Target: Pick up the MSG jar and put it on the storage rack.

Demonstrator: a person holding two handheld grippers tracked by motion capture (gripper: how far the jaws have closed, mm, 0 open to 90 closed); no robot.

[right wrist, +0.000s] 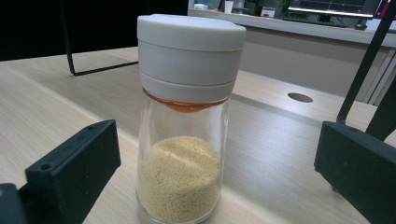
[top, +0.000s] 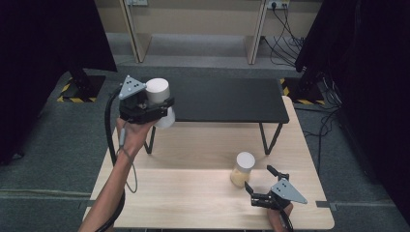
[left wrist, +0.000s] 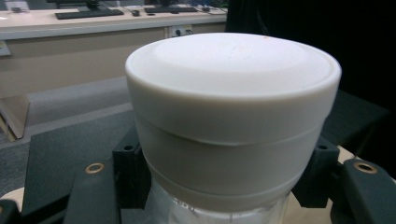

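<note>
Held jar [top: 159,99] upright, axis vertical

1. I work at a light wooden surface [top: 193,193] with rounded corners.
2. A low black shelf [top: 227,99] on thin black metal legs [top: 265,140] stands across its far half.
3. Grey carpet floor [top: 48,140] spreads around me.
4. Black curtains [top: 48,38] hang at both sides, their stands on yellow-and-black striped bases [top: 65,89].
5. Ahead stands a beige desk [top: 193,24], with black cables [top: 283,43] hanging from a wall socket [top: 276,5].
6. Keyboards [left wrist: 88,13] lie on a far desk.
</note>
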